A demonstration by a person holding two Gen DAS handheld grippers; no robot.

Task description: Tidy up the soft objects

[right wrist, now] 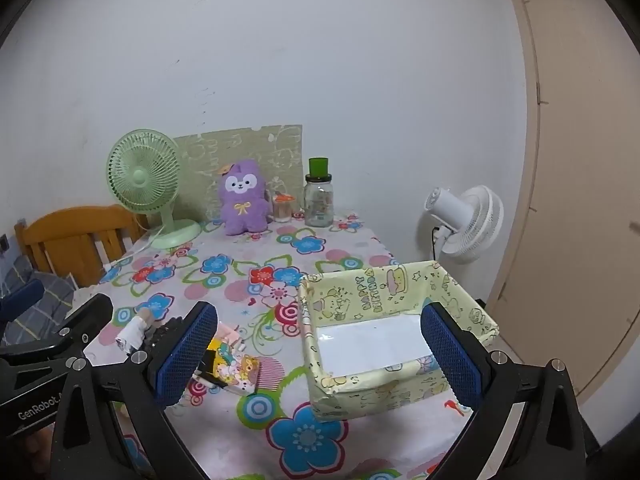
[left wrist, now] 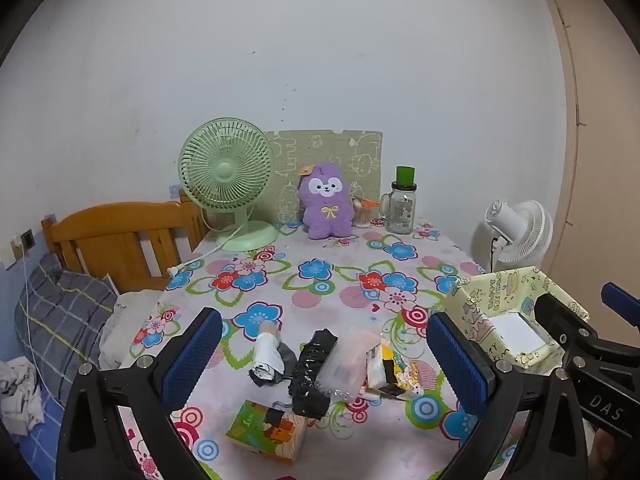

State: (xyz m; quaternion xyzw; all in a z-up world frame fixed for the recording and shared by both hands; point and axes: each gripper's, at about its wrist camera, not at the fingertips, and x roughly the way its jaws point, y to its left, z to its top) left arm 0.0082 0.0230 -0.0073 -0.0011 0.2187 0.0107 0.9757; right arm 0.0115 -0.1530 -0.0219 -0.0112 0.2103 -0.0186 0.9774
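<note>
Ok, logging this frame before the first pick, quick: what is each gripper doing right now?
Left gripper: open, holding nothing, above the small items on the table.
Right gripper: open, holding nothing, in front of the yellow paper box.

Even, soft indoor light; sharp, edges fisheye-bent.

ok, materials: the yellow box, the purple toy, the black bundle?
Yellow box: looks like cardboard wrapped in printed paper, creased at edges. Purple toy: plush, fuzzy pile. Black bundle: probably thin plastic film, glossy wrinkles; could be coated fabric.
</note>
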